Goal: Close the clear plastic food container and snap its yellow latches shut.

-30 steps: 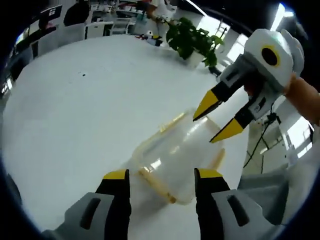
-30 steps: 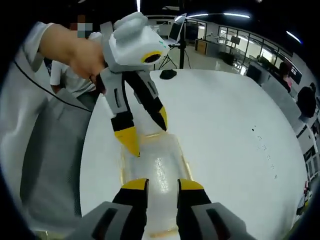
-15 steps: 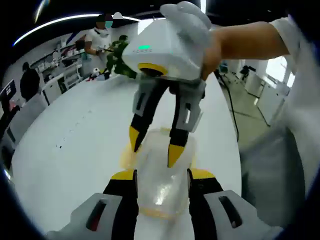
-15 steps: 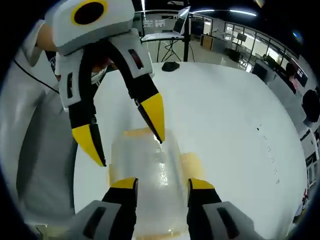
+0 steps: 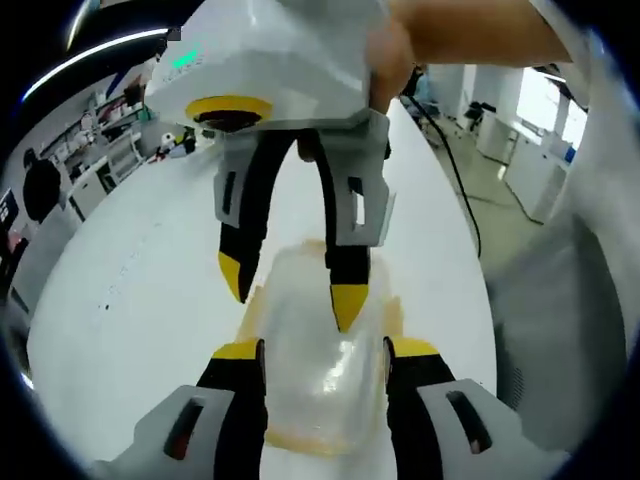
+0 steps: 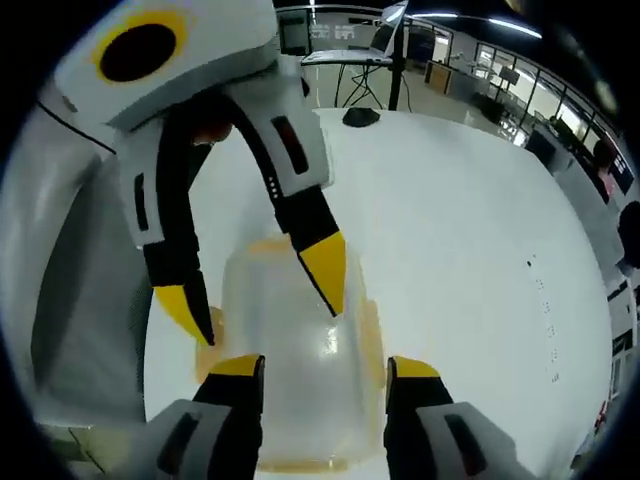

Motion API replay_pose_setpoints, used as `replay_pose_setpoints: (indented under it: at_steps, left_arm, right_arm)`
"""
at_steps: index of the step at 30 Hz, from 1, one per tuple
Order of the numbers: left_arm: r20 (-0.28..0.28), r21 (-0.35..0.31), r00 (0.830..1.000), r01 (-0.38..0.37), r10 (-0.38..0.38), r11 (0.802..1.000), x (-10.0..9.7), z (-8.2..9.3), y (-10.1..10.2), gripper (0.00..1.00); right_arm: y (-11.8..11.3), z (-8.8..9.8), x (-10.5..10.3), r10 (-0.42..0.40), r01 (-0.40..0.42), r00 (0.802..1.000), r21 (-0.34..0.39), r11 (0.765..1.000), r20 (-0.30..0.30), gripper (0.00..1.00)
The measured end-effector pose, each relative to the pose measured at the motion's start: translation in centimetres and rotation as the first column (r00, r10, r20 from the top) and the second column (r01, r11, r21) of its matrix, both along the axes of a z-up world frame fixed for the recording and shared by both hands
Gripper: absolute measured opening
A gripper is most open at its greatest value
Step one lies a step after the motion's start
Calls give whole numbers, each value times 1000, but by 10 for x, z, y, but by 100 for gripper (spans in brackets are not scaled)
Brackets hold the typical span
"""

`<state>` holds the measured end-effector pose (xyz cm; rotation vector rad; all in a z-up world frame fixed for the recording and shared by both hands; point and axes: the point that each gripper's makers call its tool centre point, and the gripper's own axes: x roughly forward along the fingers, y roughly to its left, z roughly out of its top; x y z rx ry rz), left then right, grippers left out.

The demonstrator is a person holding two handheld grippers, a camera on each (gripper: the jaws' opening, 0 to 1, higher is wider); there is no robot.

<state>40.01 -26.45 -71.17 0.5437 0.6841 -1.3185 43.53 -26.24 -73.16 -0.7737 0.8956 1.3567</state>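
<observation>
Left gripper view: clear container sits between both tools' parted jaws, left tool, right tool

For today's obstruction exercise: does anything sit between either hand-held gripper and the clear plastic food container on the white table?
Nothing visible does. The left hand-held gripper and right hand-held gripper both straddle the container from opposite ends, jaws open, with only bare white table around it.
</observation>
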Motion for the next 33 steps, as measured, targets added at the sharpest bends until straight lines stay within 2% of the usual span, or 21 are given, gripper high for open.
replay_pose_setpoints:
  at_steps: [2, 6, 8, 10, 12, 14, 15, 16, 18, 19, 22, 25, 33]
  left_arm:
    - [-1, 13, 1000, 18, -18, 1000, -6, -2, 0, 48]
    - [94, 81, 994, 50, -58, 995, -1, -8, 7, 50]
    - [80, 96, 995, 55, -63, 994, -4, -12, 6, 51]
    - [89, 99, 993, 75, -84, 992, -10, -14, 4, 52]
    - [142, 155, 979, 126, -148, 980, -15, -18, 3, 54]
    - [193, 208, 965, 135, -176, 969, -14, -25, 5, 54]
    - [245, 214, 952, 130, -182, 968, -9, -25, 4, 53]
    - [246, 231, 954, 113, -170, 966, -9, -26, 6, 52]
    - [247, 215, 957, 98, -151, 972, -8, -26, 3, 49]
    - [245, 212, 958, 95, -147, 973, -7, -26, 3, 50]
    - [249, 199, 960, 79, -129, 977, -4, -27, 1, 53]
    - [266, 210, 954, 86, -141, 974, -4, -29, -1, 54]
    - [275, 203, 952, 80, -135, 976, -2, -28, 0, 52]
  right_arm:
    - [-1, 0, 3, -6, 6, 1000, -3, 1000, 10, 51]
    - [1, 1, 1, 25, -25, 1000, 6, 1000, 18, 50]
    - [1, 1, 2, 28, -28, 999, 7, 1000, 17, 51]
    - [2, 0, 3, 33, -33, 999, 7, 999, 11, 52]
    - [2, -1, 4, 39, -39, 999, 1, 999, -5, 53]
    - [3, -2, 3, 49, -49, 998, -4, 999, -28, 52]
    - [3, -2, 3, 53, -53, 998, -6, 999, -35, 52]
    - [3, -3, 1, 59, -60, 996, -12, 998, -60, 50]
    - [5, -3, -5, 90, -92, 992, -16, 996, -92, 47]
    - [5, -4, -2, 89, -91, 993, -21, 996, -83, 47]
    - [6, -6, -1, 87, -93, 989, -45, 995, -121, 47]
    - [6, -7, -2, 92, -103, 985, -67, 992, -144, 48]
    - [6, -10, -2, 107, -137, 973, -142, 980, -203, 47]
